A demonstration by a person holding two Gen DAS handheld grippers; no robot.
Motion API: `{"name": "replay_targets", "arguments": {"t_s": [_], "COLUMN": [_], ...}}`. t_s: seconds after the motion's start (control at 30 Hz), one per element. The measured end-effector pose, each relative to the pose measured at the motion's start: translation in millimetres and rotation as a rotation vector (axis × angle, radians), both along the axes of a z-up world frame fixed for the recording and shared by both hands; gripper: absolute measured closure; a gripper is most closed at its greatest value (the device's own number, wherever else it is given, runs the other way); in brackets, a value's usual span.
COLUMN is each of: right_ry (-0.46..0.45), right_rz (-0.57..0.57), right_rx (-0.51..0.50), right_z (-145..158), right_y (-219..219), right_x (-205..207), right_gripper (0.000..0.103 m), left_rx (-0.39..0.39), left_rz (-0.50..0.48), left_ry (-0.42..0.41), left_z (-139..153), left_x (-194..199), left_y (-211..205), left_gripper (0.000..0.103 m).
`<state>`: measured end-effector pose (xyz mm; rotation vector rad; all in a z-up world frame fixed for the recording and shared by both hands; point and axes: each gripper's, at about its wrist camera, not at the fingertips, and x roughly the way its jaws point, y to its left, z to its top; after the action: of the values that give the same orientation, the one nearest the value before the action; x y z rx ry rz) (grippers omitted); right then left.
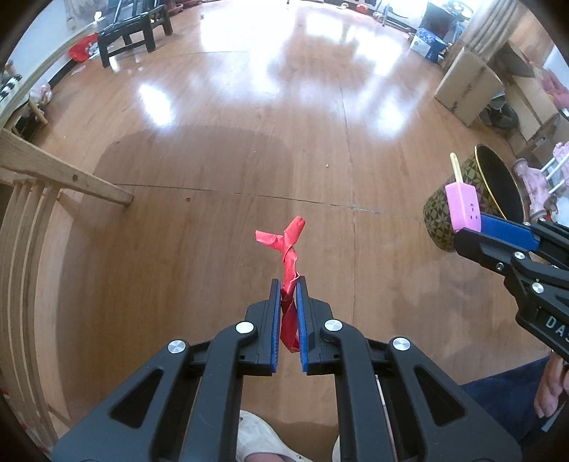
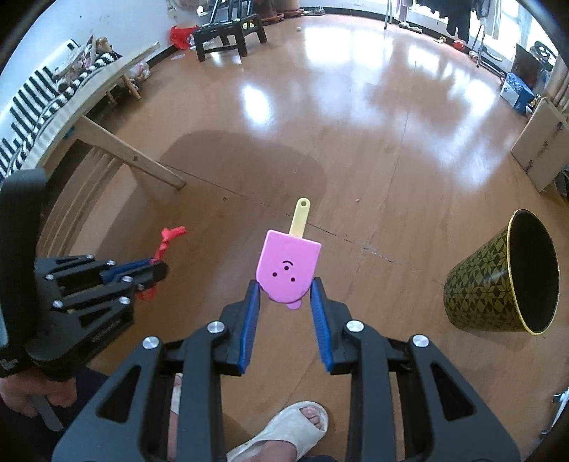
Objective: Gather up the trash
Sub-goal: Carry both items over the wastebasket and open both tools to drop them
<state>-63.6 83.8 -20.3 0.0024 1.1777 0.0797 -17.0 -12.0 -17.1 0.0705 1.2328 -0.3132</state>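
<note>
My left gripper (image 1: pixel 287 284) is shut on a twisted red wrapper (image 1: pixel 290 263) and holds it above the wooden floor; it also shows at the left of the right wrist view (image 2: pixel 161 268). My right gripper (image 2: pixel 286 286) is shut on a pink toy popsicle (image 2: pixel 288 268) with a yellow stick pointing forward. In the left wrist view the right gripper (image 1: pixel 462 231) holds the popsicle (image 1: pixel 462 208) in front of the bin. A black bin with a gold geometric pattern (image 2: pixel 498 280) (image 1: pixel 444 213) stands on the floor to the right, its mouth tilted toward the cameras.
A wooden slatted frame (image 1: pixel 71 177) lies on the left. Cardboard boxes (image 1: pixel 469 89) stand at the right wall. A dark stool (image 1: pixel 131 32) stands far back left. The person's slippered foot (image 2: pixel 284 433) is below the grippers.
</note>
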Motion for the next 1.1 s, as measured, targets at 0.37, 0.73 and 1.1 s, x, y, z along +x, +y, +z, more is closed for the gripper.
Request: {"name": "replay_targets", "arguments": {"t_s": [0.37, 0.73, 1.1], "right_ry": [0.014, -0.039, -0.038], "right_rz": [-0.053, -0.234, -0.595], "right_rx": [0.033, 0.015, 0.060], "right_z": [4.4, 57.2, 64.5], "right_y": [-19.1, -142.2, -341.3], "right_x": [2.3, 12.2, -20.7], "right_gripper": [0.074, 0.074, 0.073], "left_rx": [-0.003, -0.023, -0.101], "left_rz": [0.007, -0.152, -0.410], "left_ry": [0.046, 0.022, 0.032], "left_z": [-18.6, 14.1, 25.0], "left_x": [10.2, 45.6, 49.3], "left_y": [-6.5, -121.6, -339.1], "left_gripper": [0.095, 0.095, 0.095]}}
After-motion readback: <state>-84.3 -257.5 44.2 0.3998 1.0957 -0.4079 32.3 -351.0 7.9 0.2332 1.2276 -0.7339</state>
